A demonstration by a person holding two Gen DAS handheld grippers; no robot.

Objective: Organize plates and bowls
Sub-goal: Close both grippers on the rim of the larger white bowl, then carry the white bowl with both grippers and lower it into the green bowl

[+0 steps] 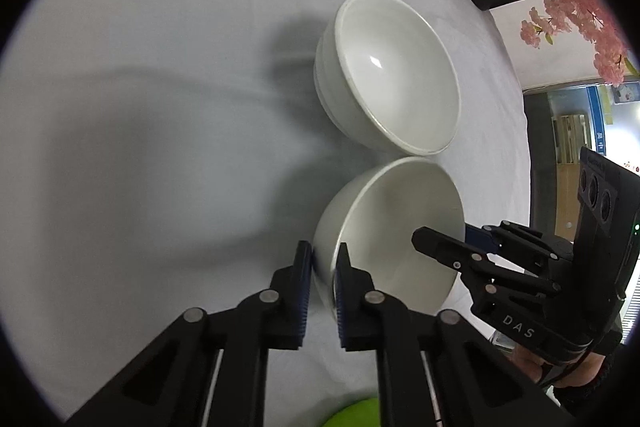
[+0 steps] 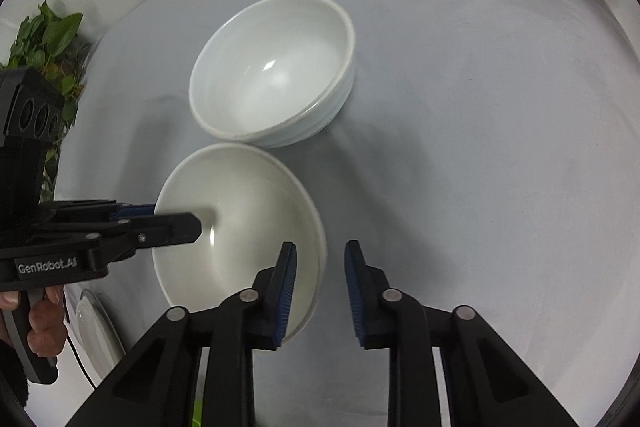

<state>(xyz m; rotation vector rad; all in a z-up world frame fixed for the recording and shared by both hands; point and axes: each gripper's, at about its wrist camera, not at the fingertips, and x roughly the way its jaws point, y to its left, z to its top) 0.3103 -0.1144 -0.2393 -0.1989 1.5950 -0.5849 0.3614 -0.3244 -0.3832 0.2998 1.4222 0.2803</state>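
Both grippers sit at the near white ceramic bowl [image 1: 400, 227] on the grey-clothed surface [image 1: 160, 107], touching the stacked white bowls [image 1: 392, 75]. Left gripper [image 1: 323, 267] pinches its rim; right gripper [image 2: 320, 267] straddles the opposite rim, pads visibly apart. Squeeze firmly before lifting level.

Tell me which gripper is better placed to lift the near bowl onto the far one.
Left. The left gripper clamps the near bowl by its rim; the right gripper straddles the opposite rim with a gap.

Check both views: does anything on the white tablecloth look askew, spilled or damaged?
Nothing stands out. The far round white ceramic bowl sits upright, the near round white ceramic bowl close beside it shows no chips or cracks, and nothing is spilled on the white tablecloth.
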